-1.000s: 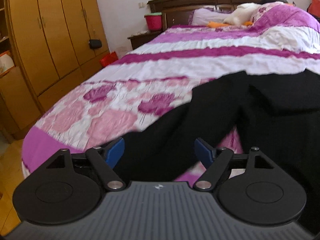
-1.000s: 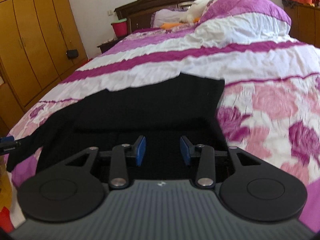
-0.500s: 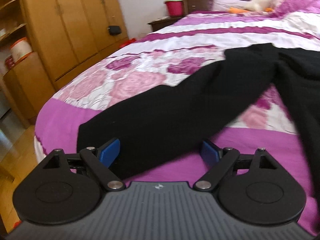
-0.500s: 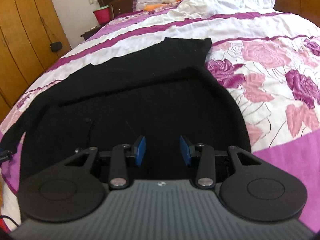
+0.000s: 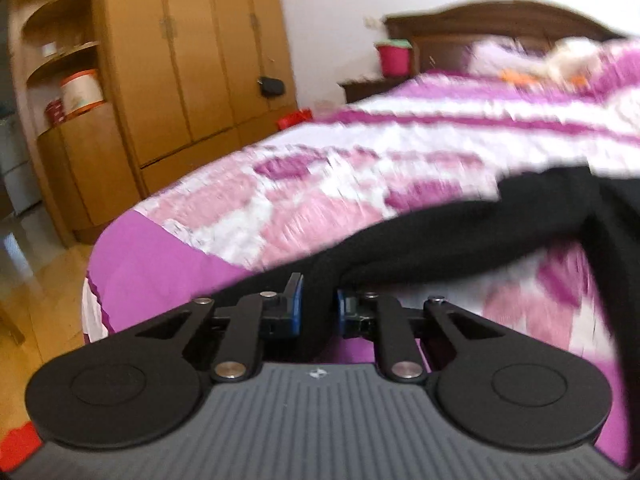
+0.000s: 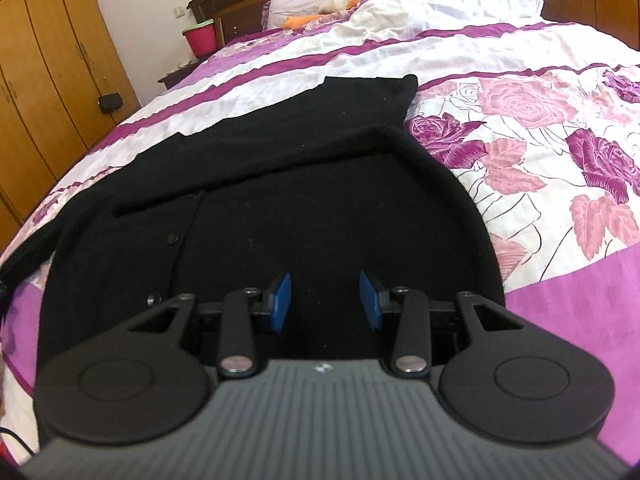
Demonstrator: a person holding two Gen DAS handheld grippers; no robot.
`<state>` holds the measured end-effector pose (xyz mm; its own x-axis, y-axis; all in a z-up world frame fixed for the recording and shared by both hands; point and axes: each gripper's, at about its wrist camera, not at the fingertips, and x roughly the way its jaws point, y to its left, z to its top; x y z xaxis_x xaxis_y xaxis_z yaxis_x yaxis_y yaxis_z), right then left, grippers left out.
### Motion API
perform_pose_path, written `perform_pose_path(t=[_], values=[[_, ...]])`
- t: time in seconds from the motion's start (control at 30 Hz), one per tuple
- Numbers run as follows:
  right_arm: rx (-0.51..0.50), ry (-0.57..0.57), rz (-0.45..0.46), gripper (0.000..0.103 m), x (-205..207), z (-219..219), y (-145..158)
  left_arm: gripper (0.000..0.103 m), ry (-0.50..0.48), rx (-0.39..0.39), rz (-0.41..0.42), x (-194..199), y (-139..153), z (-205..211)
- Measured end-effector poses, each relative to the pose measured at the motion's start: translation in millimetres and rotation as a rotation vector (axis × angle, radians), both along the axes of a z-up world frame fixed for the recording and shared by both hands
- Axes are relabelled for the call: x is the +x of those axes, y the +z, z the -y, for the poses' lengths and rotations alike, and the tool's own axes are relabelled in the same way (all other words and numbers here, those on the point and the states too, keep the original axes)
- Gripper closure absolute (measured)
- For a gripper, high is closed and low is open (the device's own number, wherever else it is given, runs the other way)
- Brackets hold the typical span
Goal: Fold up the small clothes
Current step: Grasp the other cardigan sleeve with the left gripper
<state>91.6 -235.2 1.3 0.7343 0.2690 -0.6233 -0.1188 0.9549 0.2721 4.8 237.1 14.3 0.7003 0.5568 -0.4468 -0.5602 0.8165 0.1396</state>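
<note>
Now left gripper [image 5: 318,298] jaws just closed on black cardigan [image 5: 460,236] sleeve.

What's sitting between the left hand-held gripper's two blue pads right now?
Black sleeve fabric of the cardigan fills the gap in the left hand-held gripper, whose jaws have just closed onto it; the left wrist view shows it.

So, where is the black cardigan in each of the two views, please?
Left wrist view: the black cardigan is at the lower right; its sleeve end sits between the pads of the left gripper.
Right wrist view: it fills the centre and lower left, under the right gripper, whose jaws stand apart.
Shared landmark: the red bucket beside the headboard.
</note>
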Motion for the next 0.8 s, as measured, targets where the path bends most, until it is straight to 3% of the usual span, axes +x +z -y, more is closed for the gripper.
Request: perform_pose_path(t=[0.13, 0.23, 0.43, 0.53, 0.67, 0.8], values=[[0.017, -0.001, -0.001, 0.063, 0, 3, 0, 0.085, 0.026, 0.008, 0.103, 2, 26, 1], [0.029, 0.003, -0.003, 0.063, 0, 5, 0, 0.087, -0.008, -0.02, 0.179, 6, 48, 8], [0.059, 0.023, -0.007, 0.062, -1, 7, 1, 0.09, -0.131, -0.043, 0.306, 24, 87, 39], [0.069, 0.025, -0.006, 0.062, -2, 9, 1, 0.09, -0.238, -0.088, 0.356, 36, 107, 58], [0.088, 0.02, -0.009, 0.061, -3, 11, 3, 0.089, -0.325, -0.146, 0.335, 55, 121, 82], [0.078, 0.026, -0.003, 0.061, -5, 11, 4, 0.088, -0.342, -0.179, 0.246, 65, 115, 95]])
